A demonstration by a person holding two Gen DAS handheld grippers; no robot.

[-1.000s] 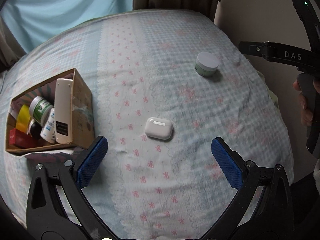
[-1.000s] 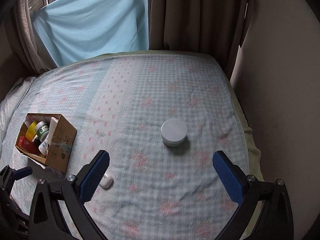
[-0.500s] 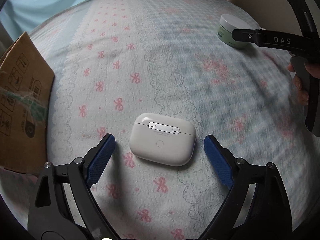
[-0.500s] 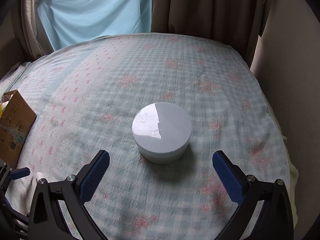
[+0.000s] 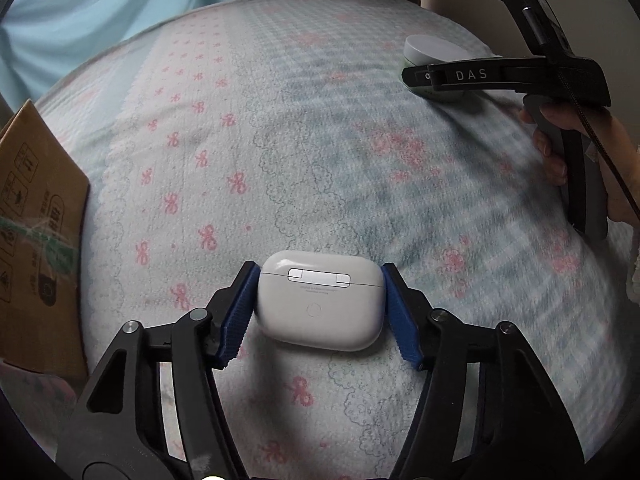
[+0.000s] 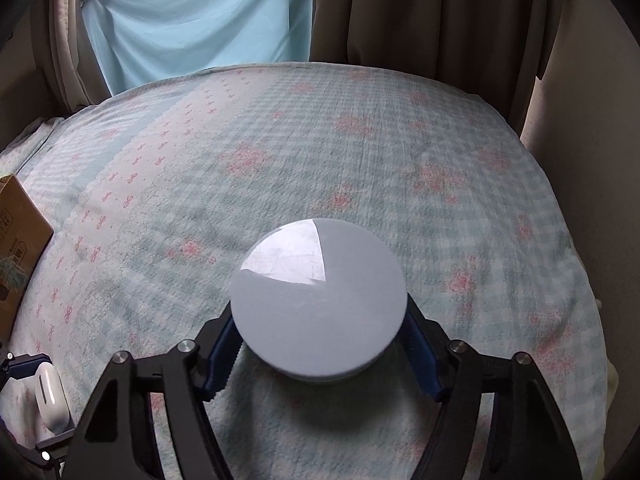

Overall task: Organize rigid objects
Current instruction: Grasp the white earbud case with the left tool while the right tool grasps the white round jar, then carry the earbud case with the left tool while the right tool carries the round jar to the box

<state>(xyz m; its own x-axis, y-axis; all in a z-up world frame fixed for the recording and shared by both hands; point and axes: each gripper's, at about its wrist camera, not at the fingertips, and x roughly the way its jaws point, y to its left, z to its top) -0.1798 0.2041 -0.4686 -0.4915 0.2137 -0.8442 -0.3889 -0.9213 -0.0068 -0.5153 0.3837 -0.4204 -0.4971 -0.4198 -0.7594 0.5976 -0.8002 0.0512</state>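
Observation:
A white earbud case [image 5: 320, 304] lies on the bedspread, and my left gripper [image 5: 320, 314] is shut on it, blue pads against both sides. The case also shows in the right wrist view [image 6: 50, 398] at the lower left. A round white-lidded jar [image 6: 318, 300] sits between my right gripper's [image 6: 320, 354] blue pads, which are closed on its sides. In the left wrist view the jar [image 5: 430, 50] sits at the far right, partly hidden behind the right gripper's arm.
A brown cardboard box [image 5: 38, 236] stands at the left edge of the bed; its corner shows in the right wrist view [image 6: 18, 236]. The checked, flowered bedspread [image 6: 320, 152] stretches back to curtains [image 6: 420, 12] and a light blue cloth [image 6: 200, 20]. A wall is at the right.
Both grippers moved down and forward onto their objects and closed: the left on the earbud case, the right on the jar. The box's contents have left the view.

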